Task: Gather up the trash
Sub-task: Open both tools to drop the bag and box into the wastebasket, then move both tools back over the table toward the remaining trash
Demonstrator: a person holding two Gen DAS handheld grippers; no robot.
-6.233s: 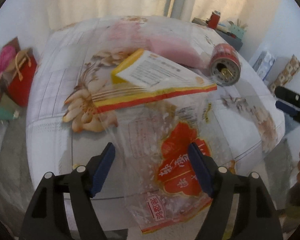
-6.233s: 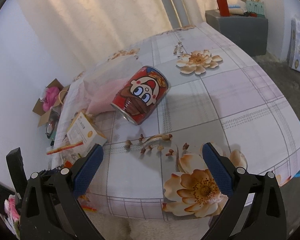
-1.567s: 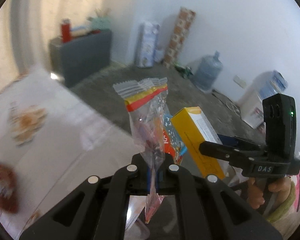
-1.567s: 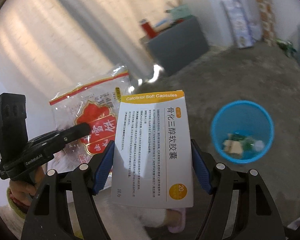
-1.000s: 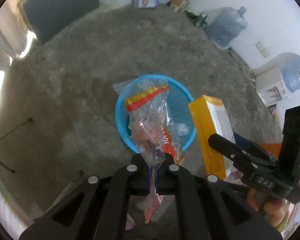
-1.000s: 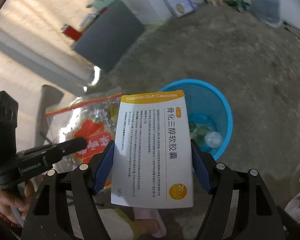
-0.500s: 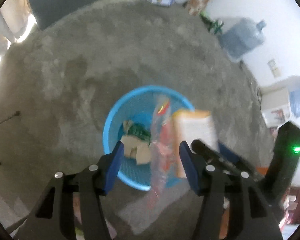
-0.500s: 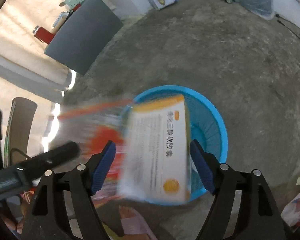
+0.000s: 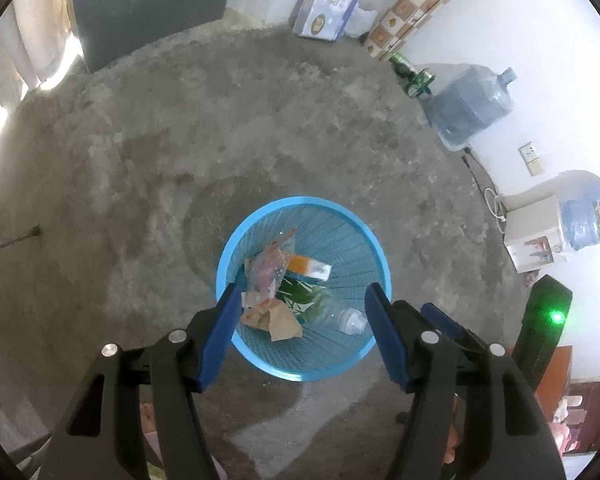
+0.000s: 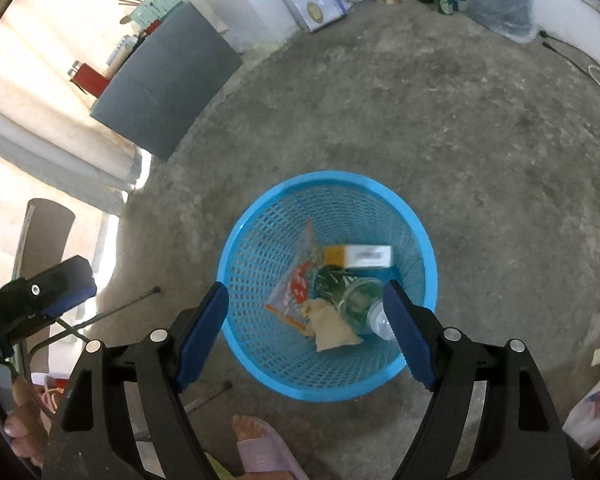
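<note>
You held both claws above the blue waste basket (image 9: 374,254), which stood on the grey concrete floor (image 9: 180,128). Your left claw (image 9: 302,334) was wide apart, with nothing between its blue pads (image 9: 220,338), and the basket showed through the gap. Your right claw (image 10: 306,330) was wide apart too and held nothing; in the left wrist view it appeared at the right edge, with a green light on its body.

The trash lay inside the basket. The clear plastic bag (image 10: 294,284) with red print lay against the wall of the basket on its left side. Just beside it, toward the far side, the medicine box (image 10: 358,257) lay on its side, its orange end turned to the bag. Nearer to you there was a clear plastic bottle (image 10: 362,300) with a green label, and a crumpled brown paper (image 10: 332,328) touching it.

In the right wrist view your foot in a pink slipper (image 10: 266,452) stood on the floor just beside the basket, at the near side. Farther away, near the white wall, there were a large water jug (image 9: 466,104) and a water dispenser (image 9: 534,232). A dark grey cabinet (image 10: 164,80) stood by the curtain.
</note>
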